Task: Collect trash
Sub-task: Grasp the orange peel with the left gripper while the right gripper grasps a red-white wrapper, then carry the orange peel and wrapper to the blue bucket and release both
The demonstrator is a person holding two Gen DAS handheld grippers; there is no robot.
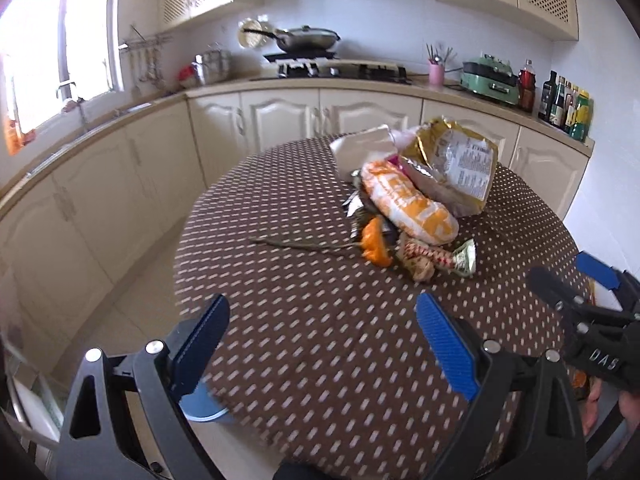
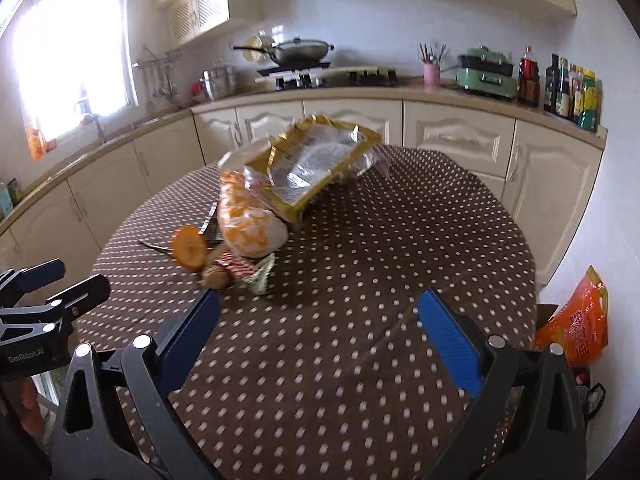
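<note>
While both tongs (image 1: pixel 322 330) (image 2: pixel 320 326) hover agape, trash (image 1: pixel 416 200) sits ahead.

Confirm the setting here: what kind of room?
A home kitchen, most likely. A gas stove with a lidded wok sits on the counter, cream cabinets run along the walls, and sauce bottles stand at the right. The trash pile lies on a dotted tablecloth.
</note>
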